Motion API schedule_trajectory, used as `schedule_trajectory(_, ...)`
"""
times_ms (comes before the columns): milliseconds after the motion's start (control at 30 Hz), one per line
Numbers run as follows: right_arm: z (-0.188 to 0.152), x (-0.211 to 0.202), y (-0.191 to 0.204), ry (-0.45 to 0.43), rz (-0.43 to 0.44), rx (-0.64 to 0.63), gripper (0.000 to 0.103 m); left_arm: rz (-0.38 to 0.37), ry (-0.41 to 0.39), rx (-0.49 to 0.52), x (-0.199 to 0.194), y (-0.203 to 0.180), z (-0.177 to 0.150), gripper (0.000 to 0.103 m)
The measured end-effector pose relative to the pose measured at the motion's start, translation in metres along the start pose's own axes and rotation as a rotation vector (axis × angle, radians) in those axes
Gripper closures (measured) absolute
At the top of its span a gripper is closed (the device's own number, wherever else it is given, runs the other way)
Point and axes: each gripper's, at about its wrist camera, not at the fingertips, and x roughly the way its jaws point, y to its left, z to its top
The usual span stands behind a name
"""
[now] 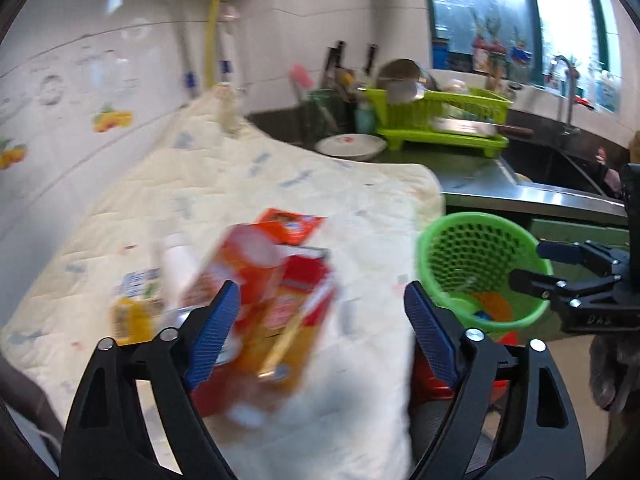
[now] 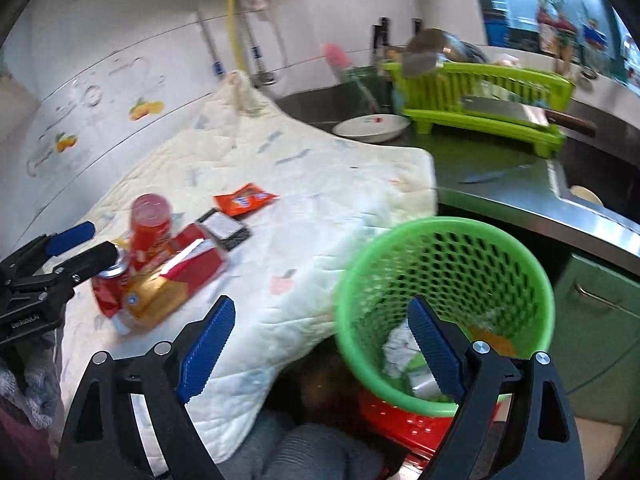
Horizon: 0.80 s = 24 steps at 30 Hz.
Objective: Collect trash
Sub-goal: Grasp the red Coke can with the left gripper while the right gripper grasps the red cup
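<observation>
Both grippers spread, empty: left gripper [image 1: 320,332] nearing orange carton [image 1: 276,300] beside green basket [image 2: 444,312]; next, pinch it.

Lime dish rack [image 2: 486,98] on counter; white plate [image 2: 370,126] just left of it, cleaver [image 2: 520,114] across its front, sink [image 2: 600,176] right.

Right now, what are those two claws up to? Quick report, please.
Left gripper open, over orange carton. Right gripper open, empty, beside green basket. Cans, wrapper still on cloth. Nothing blocking.
</observation>
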Motion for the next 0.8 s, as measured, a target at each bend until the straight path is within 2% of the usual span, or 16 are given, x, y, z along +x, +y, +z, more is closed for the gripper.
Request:
schedule_trajectory(200, 0.004, 0.013, 0.037, 0.02, 0.052, -0.045, 0.018, 0.094, 0.038, -0.044, -0.007, 0.058, -0.024, 0.016)
schedule_trajectory(367, 0.01, 0.023, 0.063, 0.031, 0.076, -0.088, 0.018, 0.106, 0.096, -0.053, 0.01, 0.089, -0.045, 0.016)
schedule_trajectory(567, 0.012, 0.031, 0.077, 0.043, 0.095, -0.111, 0.018, 0.074, 0.132, -0.07, 0.034, 0.112, -0.062, 0.016)
schedule_trajectory(800, 0.014, 0.043, 0.086, 0.067, 0.103, -0.123, 0.018, 0.006, 0.116, -0.017, 0.045, 0.11, -0.067, 0.016)
